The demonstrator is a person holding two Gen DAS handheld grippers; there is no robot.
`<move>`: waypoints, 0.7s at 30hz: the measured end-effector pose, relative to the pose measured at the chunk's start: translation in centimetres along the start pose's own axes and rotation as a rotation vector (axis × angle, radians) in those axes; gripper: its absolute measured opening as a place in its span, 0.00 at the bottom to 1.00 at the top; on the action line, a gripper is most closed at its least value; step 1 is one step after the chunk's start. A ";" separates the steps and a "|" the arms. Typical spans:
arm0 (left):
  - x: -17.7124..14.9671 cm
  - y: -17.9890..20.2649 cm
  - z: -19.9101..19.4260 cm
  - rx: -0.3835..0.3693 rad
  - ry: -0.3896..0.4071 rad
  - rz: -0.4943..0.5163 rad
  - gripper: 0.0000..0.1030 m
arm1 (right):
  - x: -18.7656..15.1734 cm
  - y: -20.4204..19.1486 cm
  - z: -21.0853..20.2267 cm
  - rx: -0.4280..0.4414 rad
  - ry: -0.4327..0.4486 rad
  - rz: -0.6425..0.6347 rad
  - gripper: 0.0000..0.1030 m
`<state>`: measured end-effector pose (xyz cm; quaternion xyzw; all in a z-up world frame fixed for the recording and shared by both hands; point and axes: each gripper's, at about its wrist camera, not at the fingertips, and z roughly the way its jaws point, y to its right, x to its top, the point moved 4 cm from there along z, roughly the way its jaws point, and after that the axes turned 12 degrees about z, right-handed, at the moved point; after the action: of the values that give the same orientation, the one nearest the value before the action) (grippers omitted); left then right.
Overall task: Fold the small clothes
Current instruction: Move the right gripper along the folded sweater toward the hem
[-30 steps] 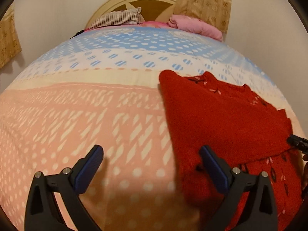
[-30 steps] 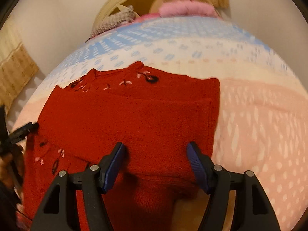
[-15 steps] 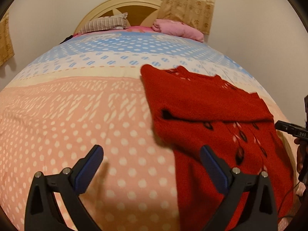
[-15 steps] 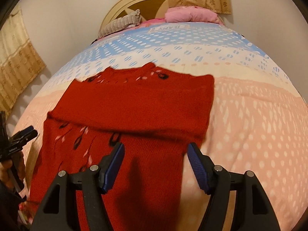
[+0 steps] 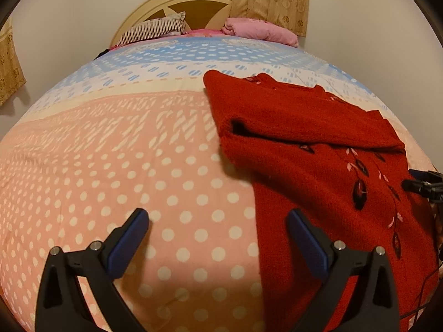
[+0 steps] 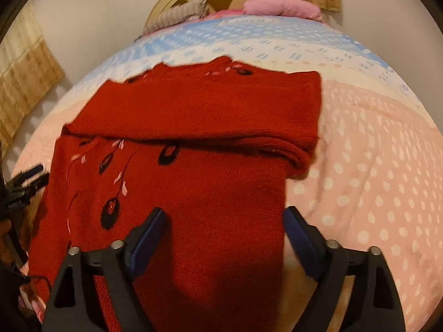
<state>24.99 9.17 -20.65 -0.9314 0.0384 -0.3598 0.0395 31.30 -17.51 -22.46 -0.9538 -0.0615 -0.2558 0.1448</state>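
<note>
Both claws, left claw [image 5: 217, 238] and right claw [image 6: 224, 231], gape empty over a half-folded red sweater [image 6: 193, 149] on the bed [image 5: 110, 166]; the right claw's jaws just widened; next, likely grip the hem.

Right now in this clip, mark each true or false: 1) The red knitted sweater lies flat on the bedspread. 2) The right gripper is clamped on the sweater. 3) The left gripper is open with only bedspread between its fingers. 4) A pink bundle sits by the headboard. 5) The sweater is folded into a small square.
1) True: the red knitted sweater lies on the dotted pink and blue bedspread.
2) False: the right gripper is open above the sweater, pressing nothing.
3) True: the left gripper is open over bedspread.
4) True: the pink bundle lies there.
5) False: only its sleeve lies folded across; the body is spread.
</note>
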 end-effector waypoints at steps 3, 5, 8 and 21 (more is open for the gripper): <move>-0.2 -0.3 0.4 -0.012 -0.008 -0.014 0.99 | -0.2 -0.7 0.5 -0.022 -0.012 -0.039 0.97; -0.3 -0.4 0.6 -0.025 -0.013 -0.026 0.99 | -0.1 -0.6 0.5 -0.022 -0.010 -0.021 0.97; -0.4 -0.4 0.4 -0.035 -0.011 -0.022 0.99 | -0.1 -0.5 0.4 -0.021 -0.001 -0.004 0.97; -1.1 0.0 -4.7 -0.100 0.057 -0.035 0.99 | -2.3 -0.9 -2.8 0.079 0.041 0.049 0.97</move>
<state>21.07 9.02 -17.94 -0.9221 0.0411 -0.3845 -0.0146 27.84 -17.63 -21.07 -0.9431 -0.0451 -0.2690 0.1901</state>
